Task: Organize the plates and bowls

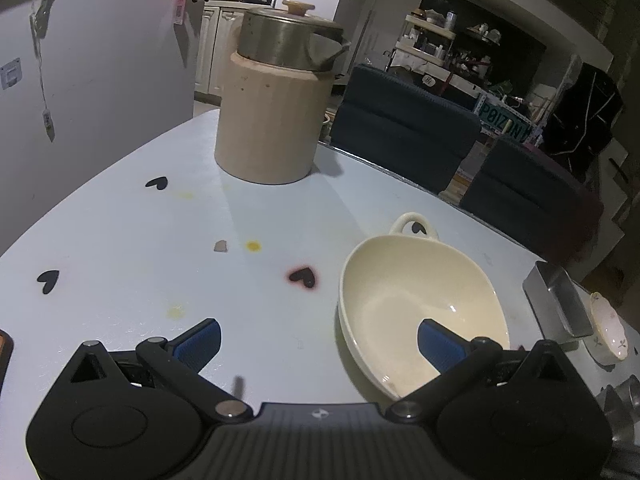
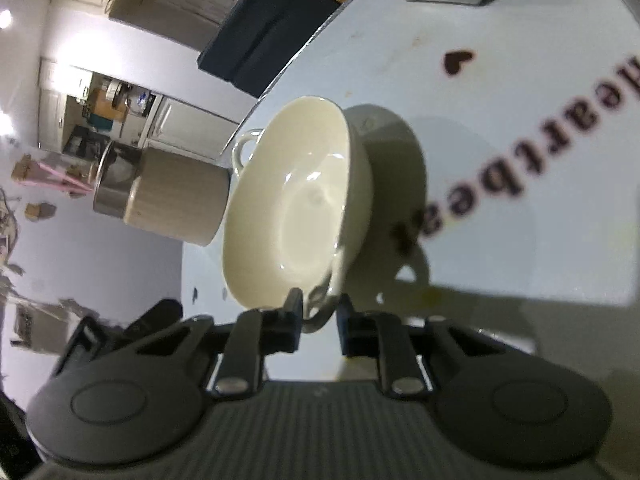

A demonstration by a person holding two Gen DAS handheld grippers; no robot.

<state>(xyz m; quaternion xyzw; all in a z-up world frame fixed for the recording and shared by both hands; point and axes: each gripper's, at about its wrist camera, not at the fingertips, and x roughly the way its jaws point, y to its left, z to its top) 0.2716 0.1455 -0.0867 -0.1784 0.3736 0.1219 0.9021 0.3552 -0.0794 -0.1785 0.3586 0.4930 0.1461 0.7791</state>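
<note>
Item: cream bowl (image 1: 420,304), two loop handles, sitting on the pale blue table (image 1: 120,240) toward its right side, interior empty. The right wrist view is showing it steeply tilted, an effect of the rolled camera.

Right gripper (image 2: 318,312): jaws narrowed around the bowl's near handle (image 2: 320,304); the handle is lying between the pads, and contact looks made, so this is reading as a grasp on the handle.

Left gripper (image 1: 318,344): jaws spread wide, holding nothing, one blue pad (image 1: 440,344) hanging over the bowl's near rim.

Surroundings: beige ribbed canister (image 1: 268,120) carrying a metal pot (image 1: 288,40), well behind; a metal tin (image 1: 556,300) and a small flowered dish (image 1: 608,328) lying beside each other at the right.

Step in hand: securing the bowl for relocation. The next move is calling for a level lift, since a single-handle hold may let the bowl swing, and the left gripper is placed to steady the rim.
</note>
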